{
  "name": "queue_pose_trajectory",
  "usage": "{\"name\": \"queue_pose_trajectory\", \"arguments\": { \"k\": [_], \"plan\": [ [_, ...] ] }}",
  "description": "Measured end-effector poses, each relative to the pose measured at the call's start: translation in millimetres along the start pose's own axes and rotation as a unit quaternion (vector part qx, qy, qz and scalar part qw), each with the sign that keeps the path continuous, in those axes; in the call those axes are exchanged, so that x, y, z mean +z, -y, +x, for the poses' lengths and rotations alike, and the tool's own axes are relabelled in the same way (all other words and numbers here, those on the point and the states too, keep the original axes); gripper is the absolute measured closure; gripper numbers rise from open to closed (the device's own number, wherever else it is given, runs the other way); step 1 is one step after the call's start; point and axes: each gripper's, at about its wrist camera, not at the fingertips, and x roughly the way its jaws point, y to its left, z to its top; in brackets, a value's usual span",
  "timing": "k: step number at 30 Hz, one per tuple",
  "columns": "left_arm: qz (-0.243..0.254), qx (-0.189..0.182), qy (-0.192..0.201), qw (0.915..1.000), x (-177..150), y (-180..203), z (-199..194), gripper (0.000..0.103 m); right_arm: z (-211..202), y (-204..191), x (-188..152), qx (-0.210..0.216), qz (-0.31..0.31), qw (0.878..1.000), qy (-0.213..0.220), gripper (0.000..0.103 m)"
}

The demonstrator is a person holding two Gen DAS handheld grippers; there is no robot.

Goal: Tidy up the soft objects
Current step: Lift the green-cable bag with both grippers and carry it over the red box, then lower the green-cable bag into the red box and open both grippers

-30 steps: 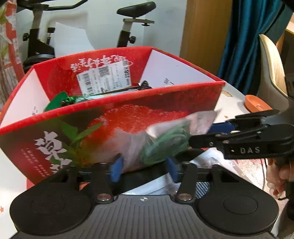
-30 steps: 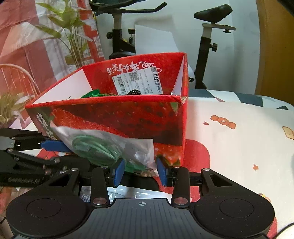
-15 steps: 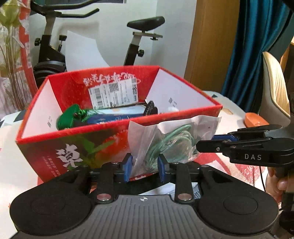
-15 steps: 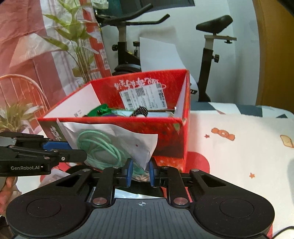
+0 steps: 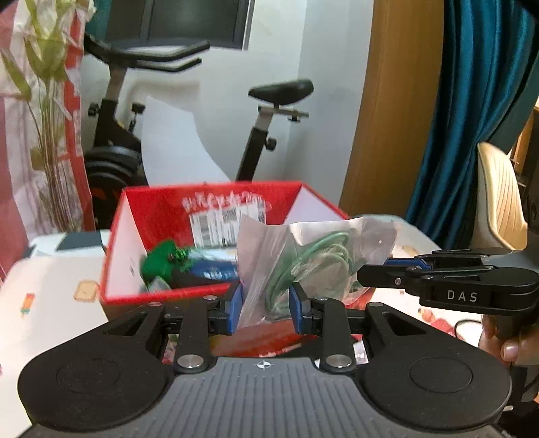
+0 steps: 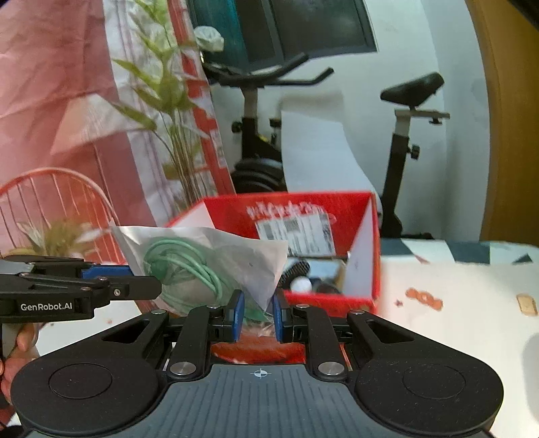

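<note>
Both grippers, left gripper [image 5: 264, 308] and right gripper [image 6: 257, 315], are pinching a clear bag of green cable [image 5: 313, 259] above the red box [image 5: 134, 236], risking a tear if the hands part.

A black exercise bike [image 5: 188, 111] stands by the white wall [image 5: 323, 50]. Above it is a dark window [image 6: 303, 27]. A tall green plant [image 6: 168, 111] grows next to a pink and red cloth [image 6: 50, 84]. A red wire chair [image 6: 50, 198] sits low on that side. On the other side are a wooden door [image 5: 397, 101], a blue curtain [image 5: 478, 101] and a cream chair [image 5: 498, 198]. The table [image 6: 454, 303] has a white cloth with small pictures.
</note>
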Motion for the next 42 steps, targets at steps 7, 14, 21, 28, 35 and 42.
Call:
{"name": "queue_pose_trajectory", "arguments": {
  "k": [7,14,21,28,35,42],
  "plan": [
    [-0.013,0.005,0.026,0.9996,18.8,-8.7,-14.1,0.071,1.2,-9.5,22.4,0.002,-0.006,1.0,0.004,0.087],
    [-0.03,0.005,0.037,0.9989,32.2,-17.7,-15.3,0.071,16.0,-10.6,52.8,0.008,0.006,1.0,-0.007,0.087],
    [-0.059,0.005,0.027,0.9979,52.8,-44.3,6.2,0.071,54.4,-8.1,81.8,0.009,-0.006,1.0,-0.026,0.087],
    [-0.09,0.005,-0.008,0.9959,66.2,-66.7,36.4,0.071,104.2,1.1,94.4,0.0,0.007,0.997,-0.075,0.087],
    [-0.107,0.004,-0.068,0.9919,64.5,-83.2,71.9,0.071,142.6,18.0,80.2,-0.007,0.06,0.989,-0.135,0.087],
    [-0.11,0.002,-0.088,0.9901,55.4,-87.2,87.7,0.069,159.7,29.4,66.0,-0.018,0.098,0.982,-0.162,0.087]
  ]
}}
